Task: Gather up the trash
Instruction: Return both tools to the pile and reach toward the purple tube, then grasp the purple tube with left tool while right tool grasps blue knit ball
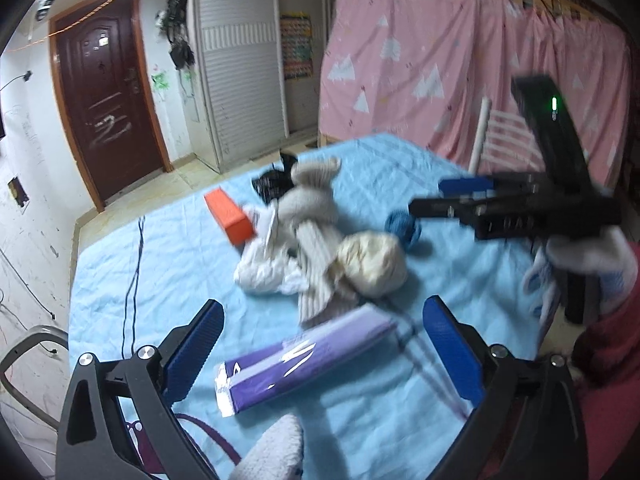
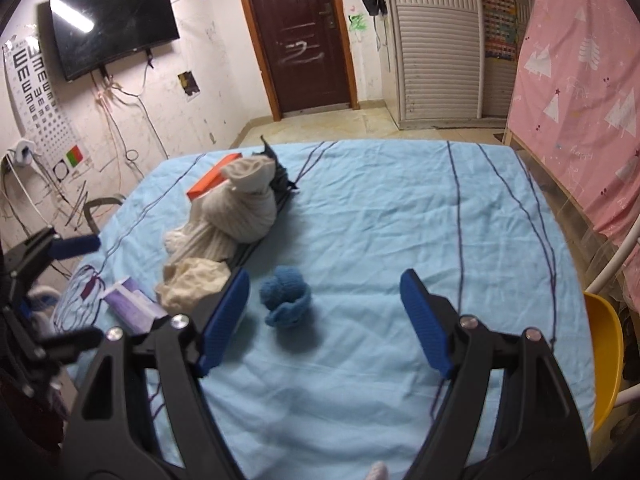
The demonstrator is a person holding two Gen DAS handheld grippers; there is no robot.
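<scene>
A purple wrapper box (image 1: 304, 364) lies on the blue sheet just ahead of my open, empty left gripper (image 1: 324, 344). Beyond it lie a cream crumpled wad (image 1: 372, 264), white crumpled paper (image 1: 264, 272), a grey-white knotted cloth (image 1: 312, 204), an orange box (image 1: 230, 218) and a black bag (image 1: 272, 180). A blue wad (image 2: 286, 296) sits between the fingers of my open right gripper (image 2: 324, 308); the wad also shows in the left wrist view (image 1: 402, 228), beside the right gripper (image 1: 444, 196). The left gripper (image 2: 76, 292) shows at the left edge of the right wrist view, over the purple box (image 2: 132, 300).
The blue sheet (image 2: 400, 220) covers a table or bed. A pink curtain (image 1: 460, 60) hangs at the right, a yellow chair (image 2: 606, 352) stands by the right edge, a metal chair frame (image 1: 24, 344) at the left. A door (image 2: 300, 32) and a wall TV (image 2: 112, 20) are beyond.
</scene>
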